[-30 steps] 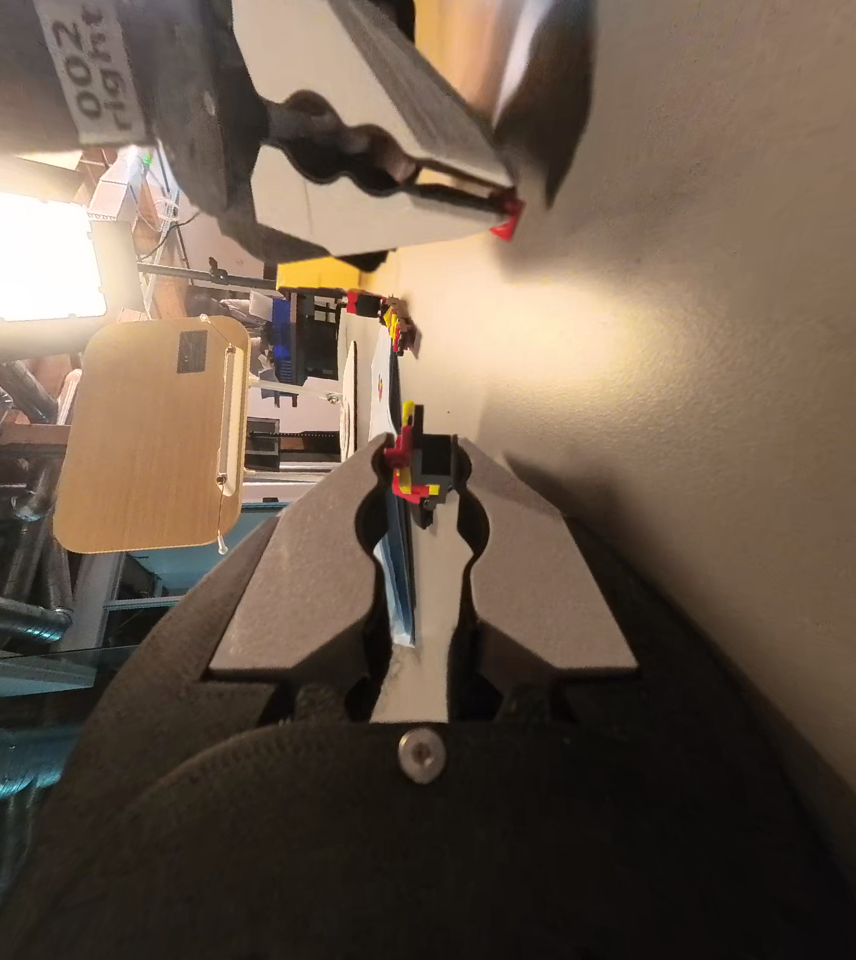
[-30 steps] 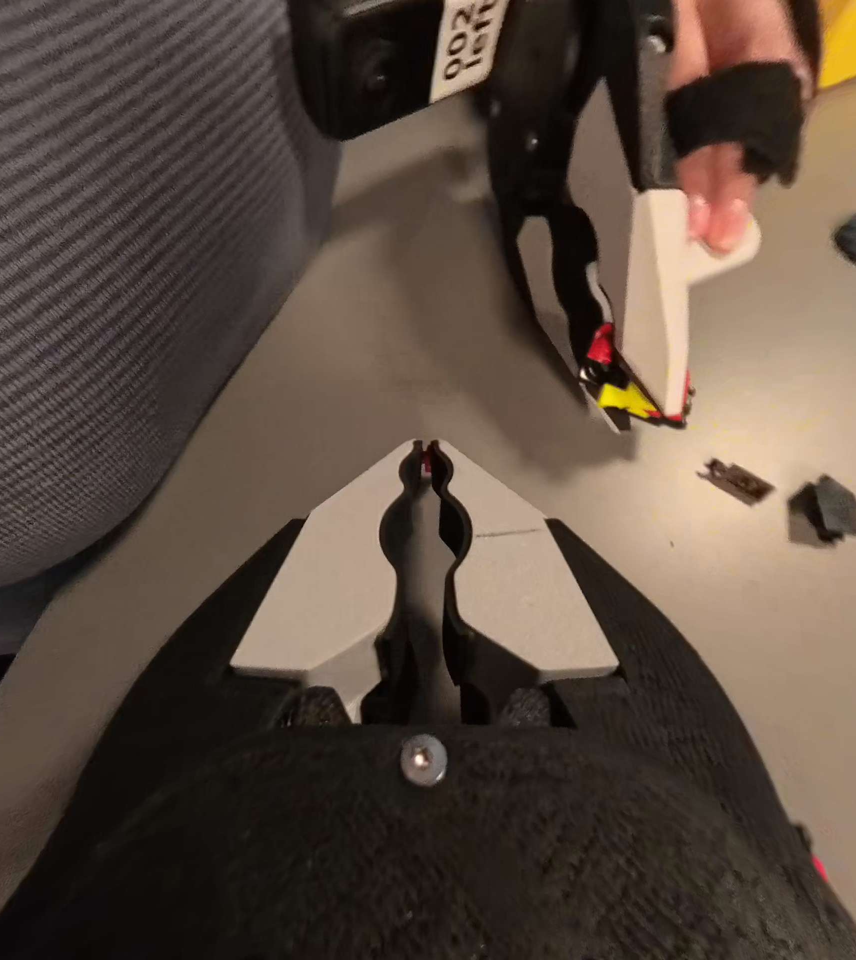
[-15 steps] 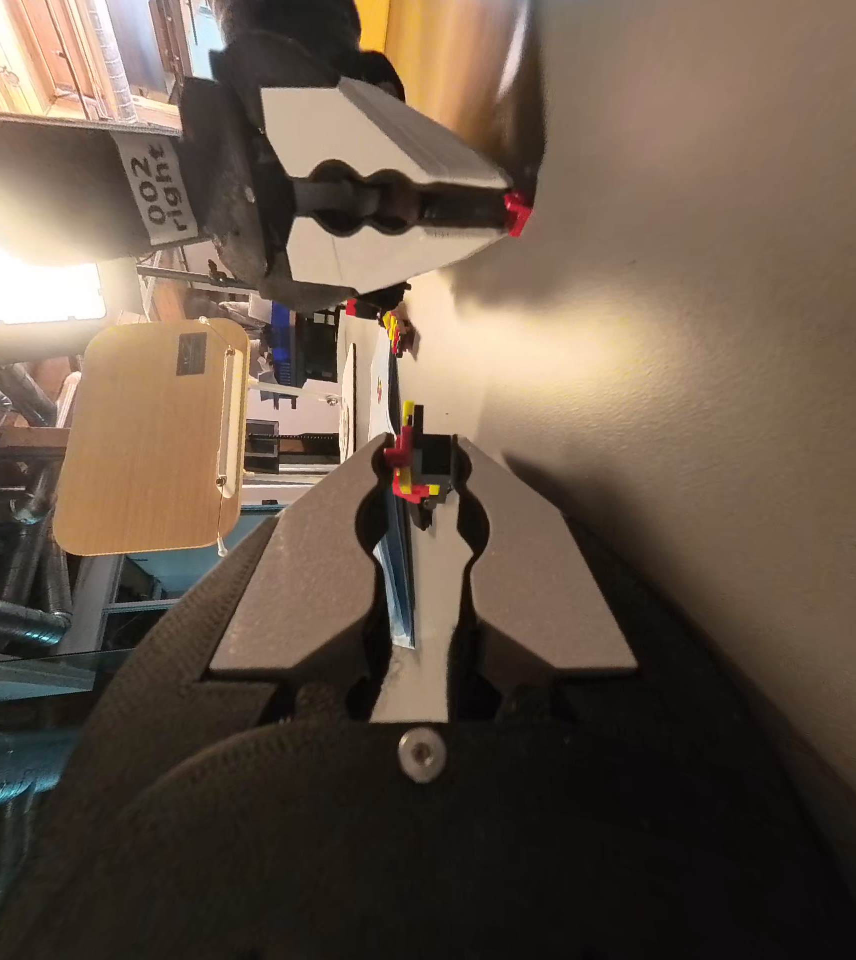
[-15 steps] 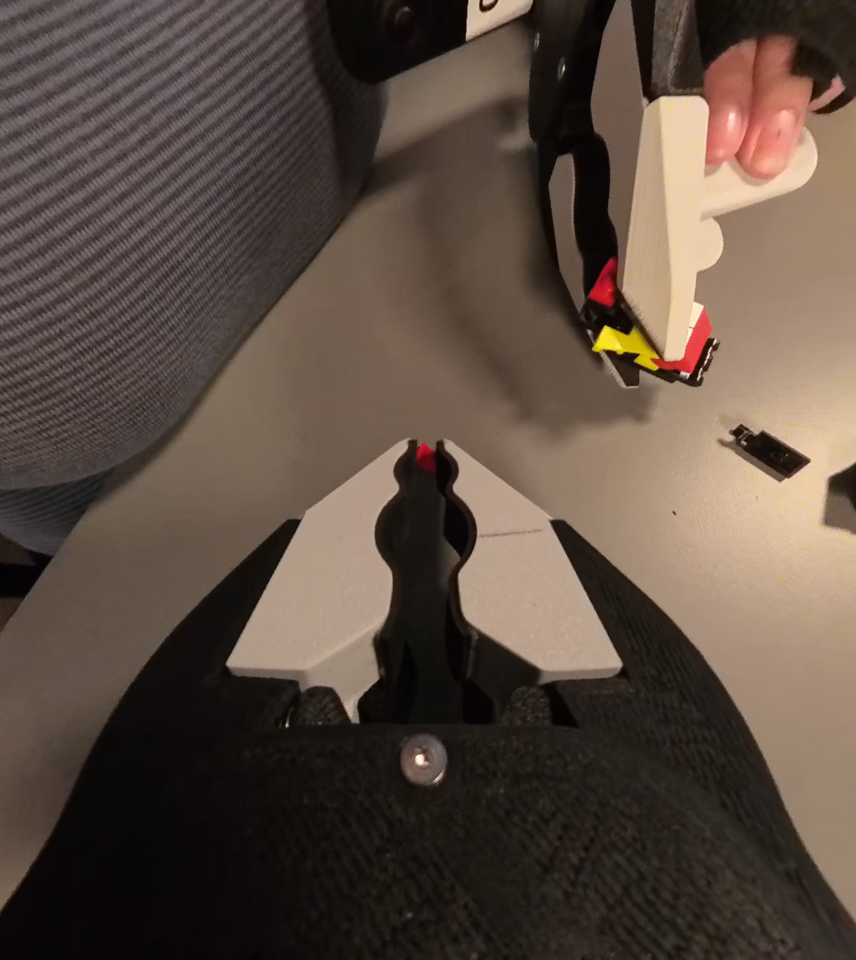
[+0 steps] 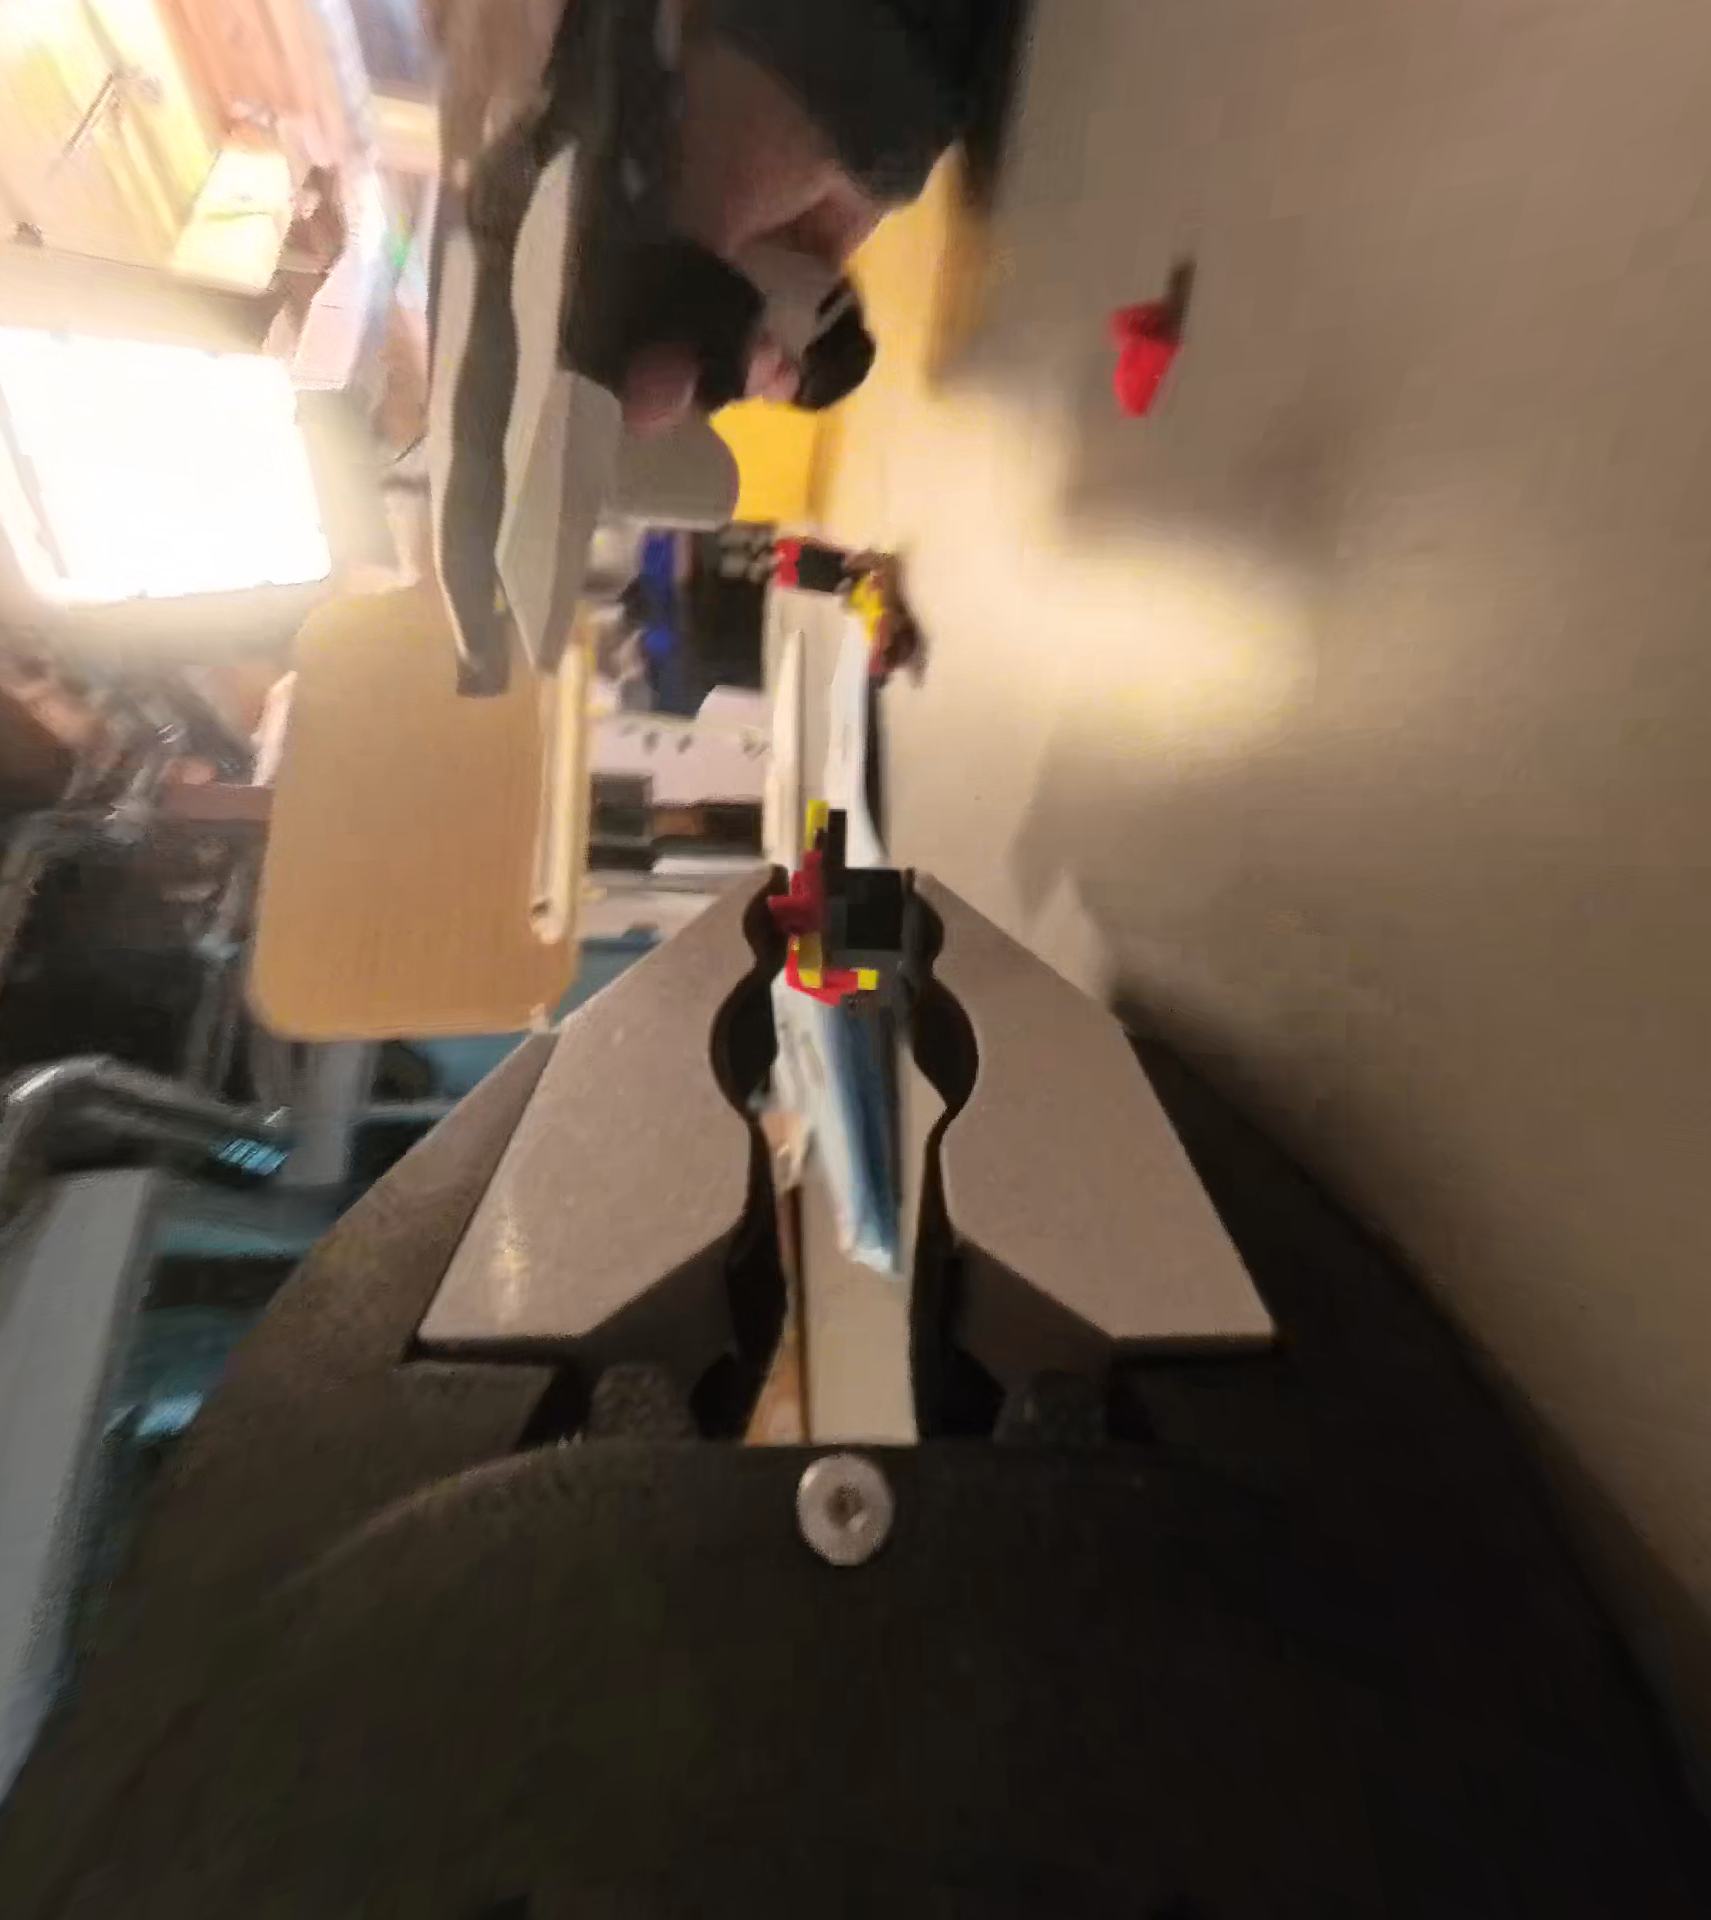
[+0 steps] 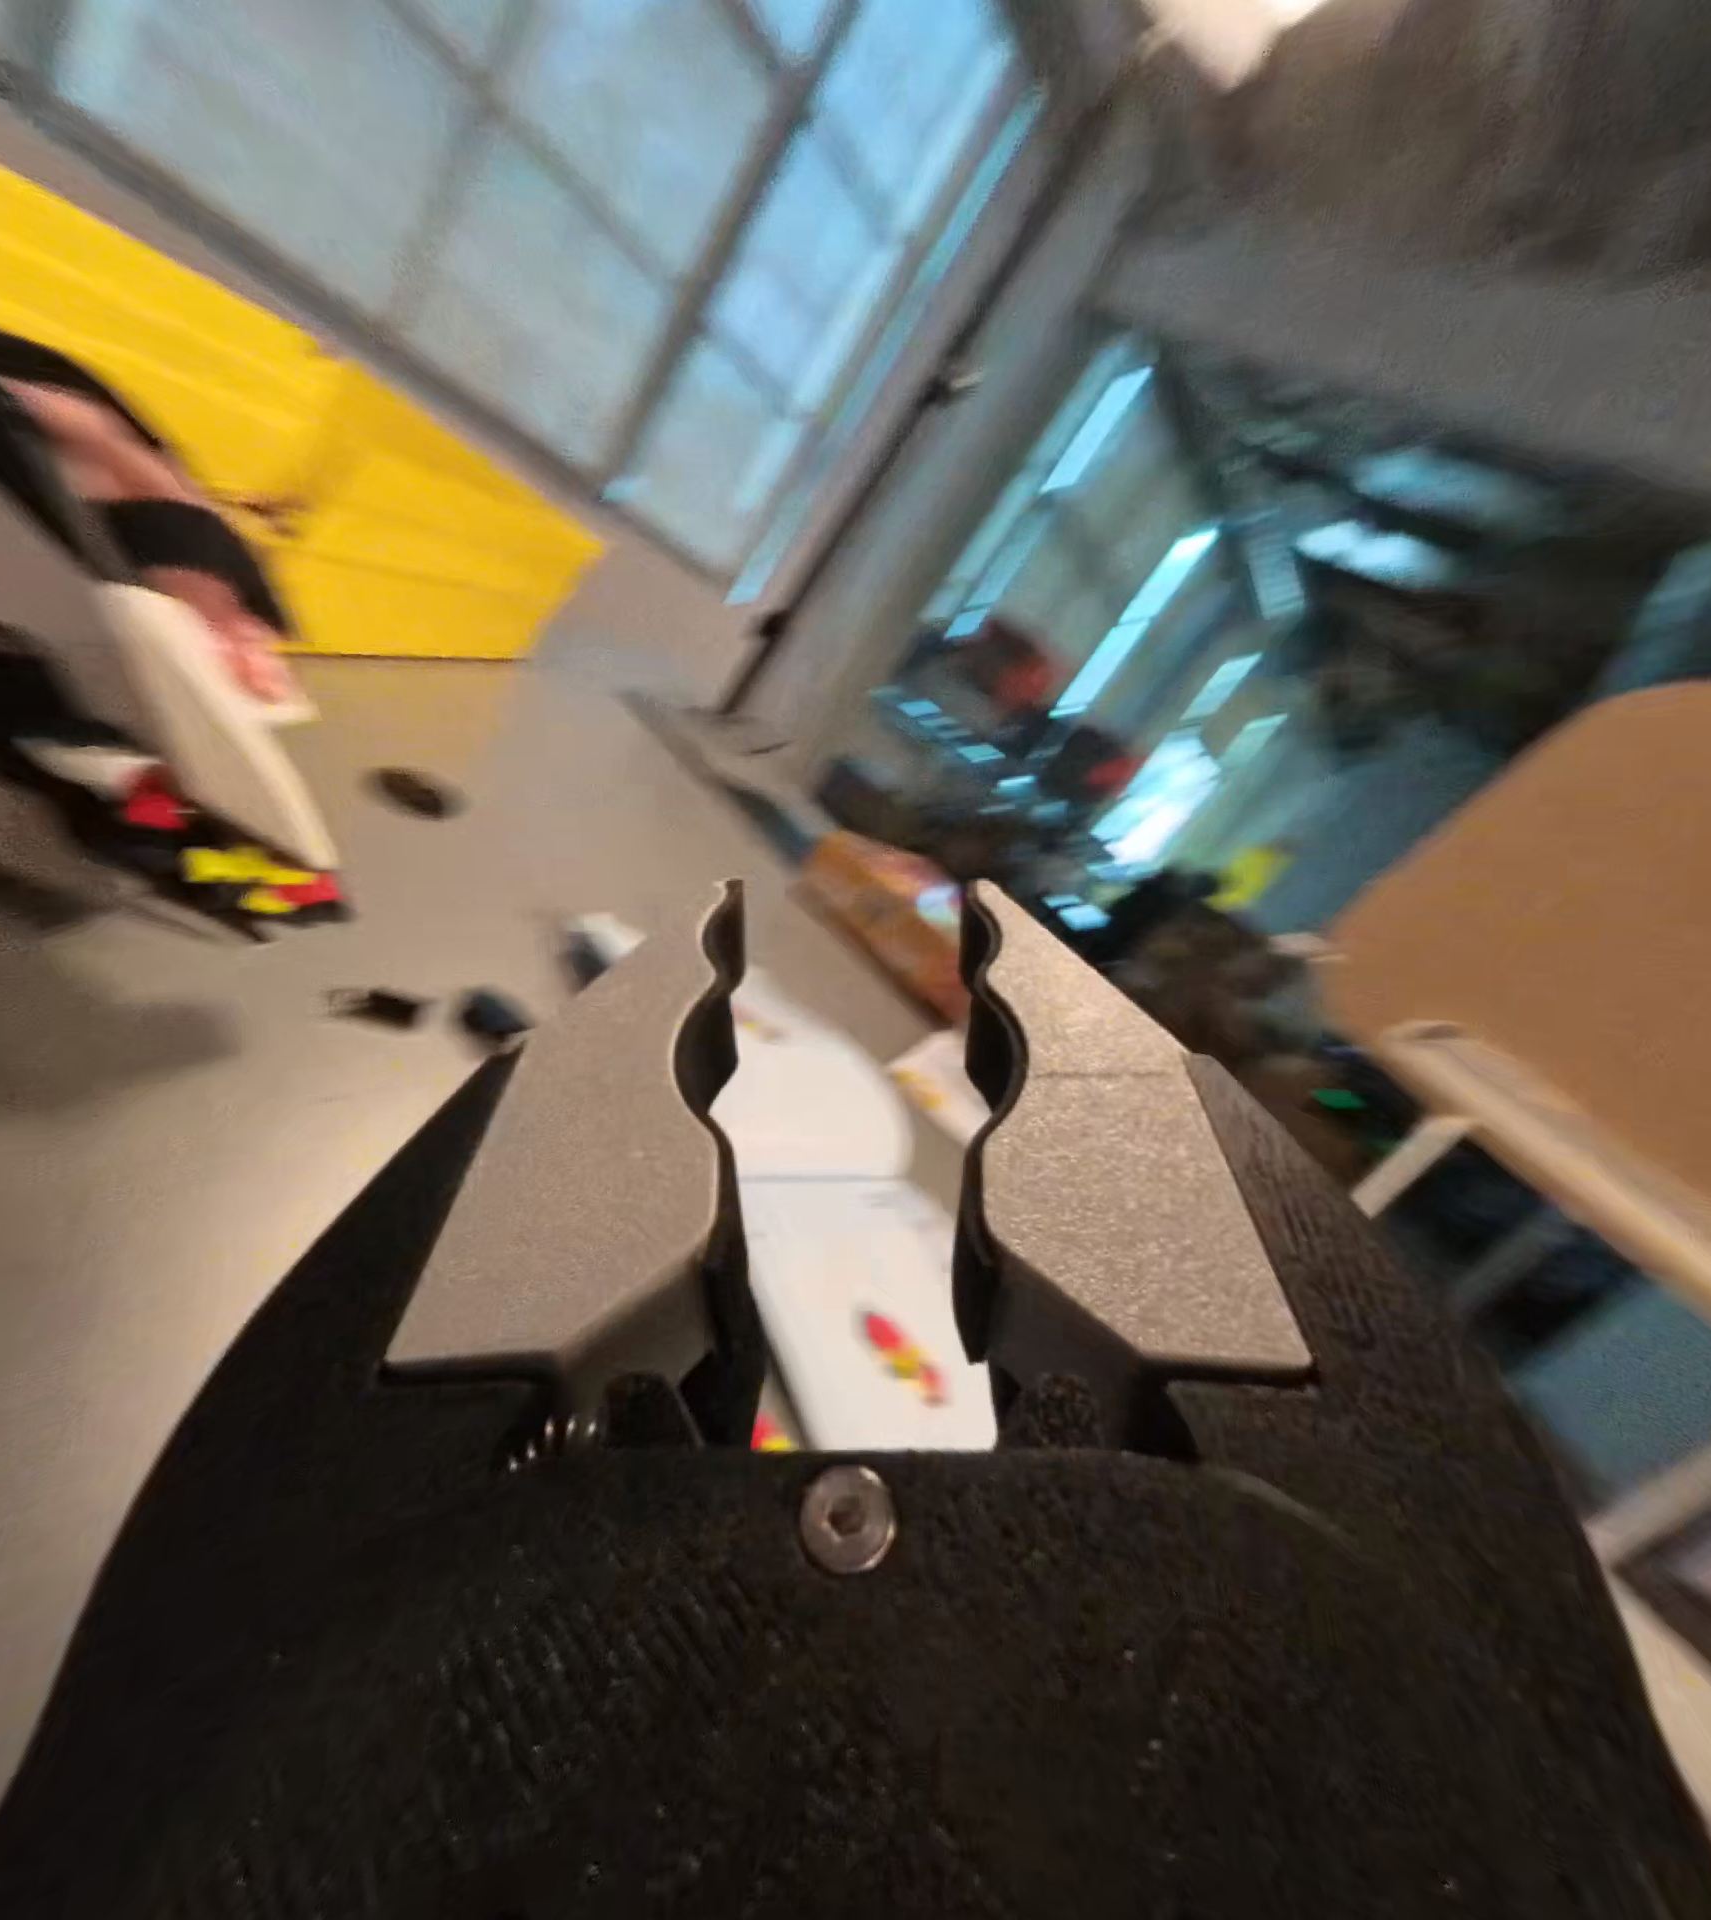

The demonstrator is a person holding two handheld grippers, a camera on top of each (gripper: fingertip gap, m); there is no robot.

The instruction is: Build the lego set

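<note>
Fingers of my left gripper (image 5: pixel 846 914), matte grey with scalloped inner edges, clamp the small red, yellow and black lego assembly (image 5: pixel 840 925) at their tips; my right gripper (image 6: pixel 846 904) gapes with nothing in it. One small glossy red brick (image 5: pixel 1142 348) lies loose on the smooth grey tabletop (image 5: pixel 1453 727), well apart from the assembly. Risk: both views are blurred, so a hasty regrasp could knock the slick brick away. White instruction sheets (image 6: pixel 830 1226) lie under my right fingers.
</note>
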